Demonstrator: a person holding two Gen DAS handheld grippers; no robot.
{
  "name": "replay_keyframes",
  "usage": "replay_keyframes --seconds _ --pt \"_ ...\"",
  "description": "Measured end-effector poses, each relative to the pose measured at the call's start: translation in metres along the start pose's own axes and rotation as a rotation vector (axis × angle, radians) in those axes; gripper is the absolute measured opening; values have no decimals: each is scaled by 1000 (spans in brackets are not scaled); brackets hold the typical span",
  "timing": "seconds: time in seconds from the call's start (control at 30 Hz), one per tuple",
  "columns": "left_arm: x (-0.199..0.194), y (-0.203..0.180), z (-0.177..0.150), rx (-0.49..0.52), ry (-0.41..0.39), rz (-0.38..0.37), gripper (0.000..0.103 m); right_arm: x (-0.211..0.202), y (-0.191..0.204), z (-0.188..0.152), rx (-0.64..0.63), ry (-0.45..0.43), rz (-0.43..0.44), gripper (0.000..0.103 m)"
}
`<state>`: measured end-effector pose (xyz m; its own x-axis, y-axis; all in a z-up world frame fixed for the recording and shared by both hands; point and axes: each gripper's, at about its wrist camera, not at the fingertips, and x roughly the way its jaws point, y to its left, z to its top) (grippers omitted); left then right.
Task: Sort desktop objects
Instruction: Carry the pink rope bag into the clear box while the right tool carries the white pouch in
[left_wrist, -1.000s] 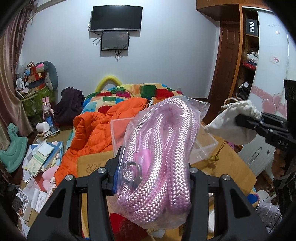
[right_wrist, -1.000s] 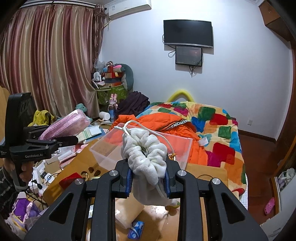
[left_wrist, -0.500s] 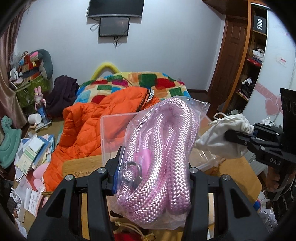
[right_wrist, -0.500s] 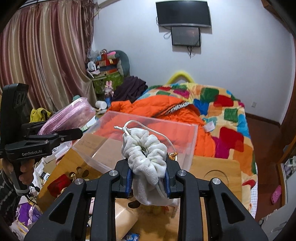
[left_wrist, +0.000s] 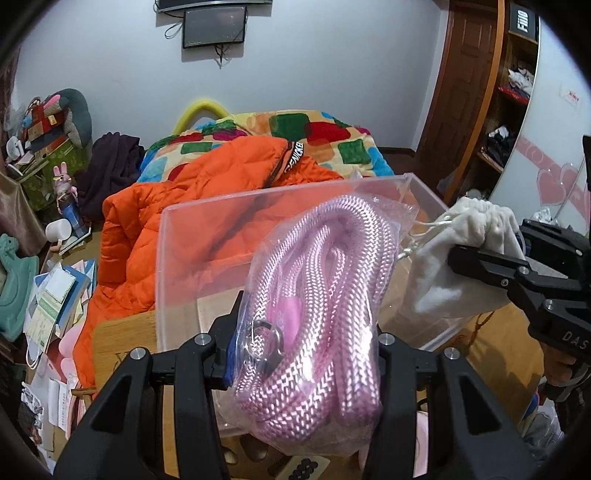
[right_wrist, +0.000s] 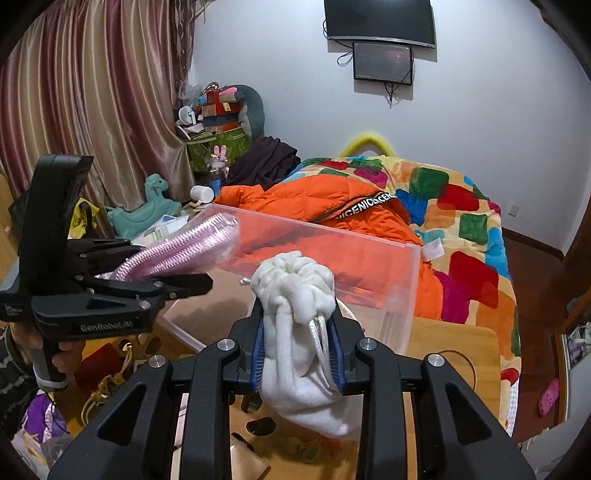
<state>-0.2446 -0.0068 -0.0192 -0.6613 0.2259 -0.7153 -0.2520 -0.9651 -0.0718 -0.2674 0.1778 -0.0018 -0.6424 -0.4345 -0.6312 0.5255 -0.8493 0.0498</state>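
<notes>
Bedroom scene: wooden tabletop (right_wrist: 458, 343) carrying a clear plastic bin (left_wrist: 192, 266), bed behind with an orange jacket (left_wrist: 207, 192).

Left gripper (left_wrist: 306, 332) clenched on a bagged pink rope (left_wrist: 317, 295), lower centre of the left wrist view, over the bin's near wall; right gripper (right_wrist: 297, 343) holds a white drawstring pouch (right_wrist: 295, 354) between its pads, jaws having just been opening slightly, pads in contact with the cloth; pouch sits at the bin's right edge in the left wrist view.
</notes>
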Motion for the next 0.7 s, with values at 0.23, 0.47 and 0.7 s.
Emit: replay_keyframes --seconds 0.23,0.47,0.7 --pt "11 0 -1 5 24 0 45 12 7 -2 -36 21 -23 34" --pt "13 -1 -1 8 48 -8 45 21 11 -6 -53 44 -42 43" --pt "-8 -5 5 16 1 -6 51 1 15 -3 -58 -7 -66 63"
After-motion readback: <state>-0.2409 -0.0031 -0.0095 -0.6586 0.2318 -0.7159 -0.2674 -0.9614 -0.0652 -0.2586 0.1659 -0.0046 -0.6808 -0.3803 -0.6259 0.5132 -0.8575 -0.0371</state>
